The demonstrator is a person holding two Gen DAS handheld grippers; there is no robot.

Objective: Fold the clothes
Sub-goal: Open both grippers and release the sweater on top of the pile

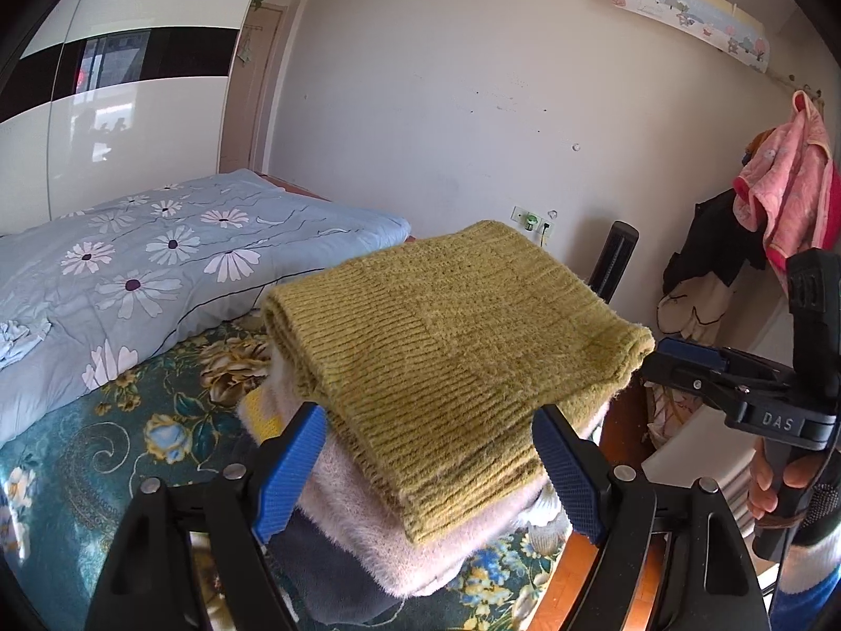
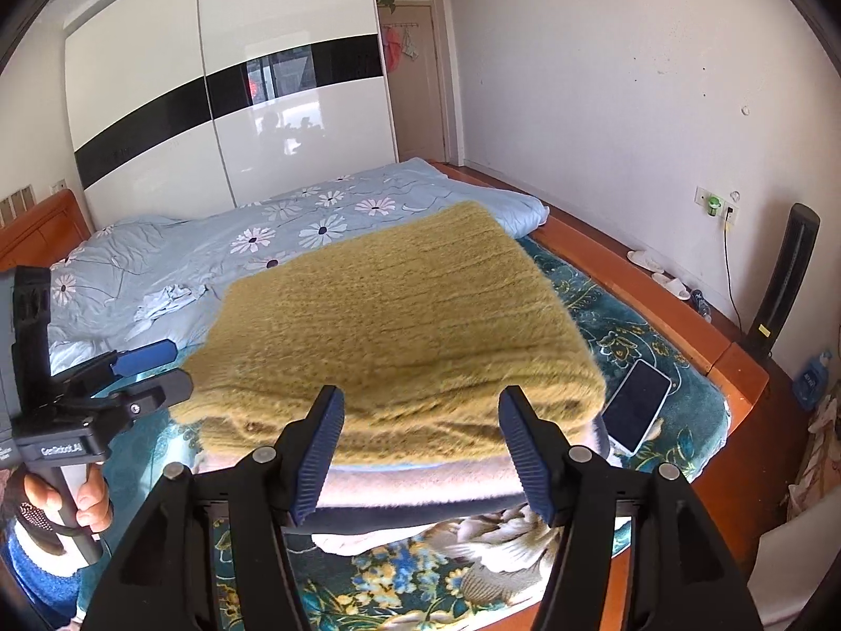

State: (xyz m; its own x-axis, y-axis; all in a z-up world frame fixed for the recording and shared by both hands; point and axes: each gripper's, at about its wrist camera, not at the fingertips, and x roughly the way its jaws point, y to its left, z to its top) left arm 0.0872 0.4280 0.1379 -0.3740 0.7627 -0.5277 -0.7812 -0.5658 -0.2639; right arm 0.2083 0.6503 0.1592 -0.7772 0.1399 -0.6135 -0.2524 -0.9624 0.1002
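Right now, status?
Both grippers, left and right, open, empty. Yellow sweater folded atop the stack. Phone beside it.

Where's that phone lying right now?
In the right wrist view, the phone lies screen-up on the teal floral bedspread, just right of the folded mustard sweater, near the bed's wooden edge.

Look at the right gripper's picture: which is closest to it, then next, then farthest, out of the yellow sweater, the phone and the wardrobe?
From the right gripper:
1. Yellow sweater, on the clothes pile just ahead.
2. Phone, on the bed, right.
3. Wardrobe, far wall, left.
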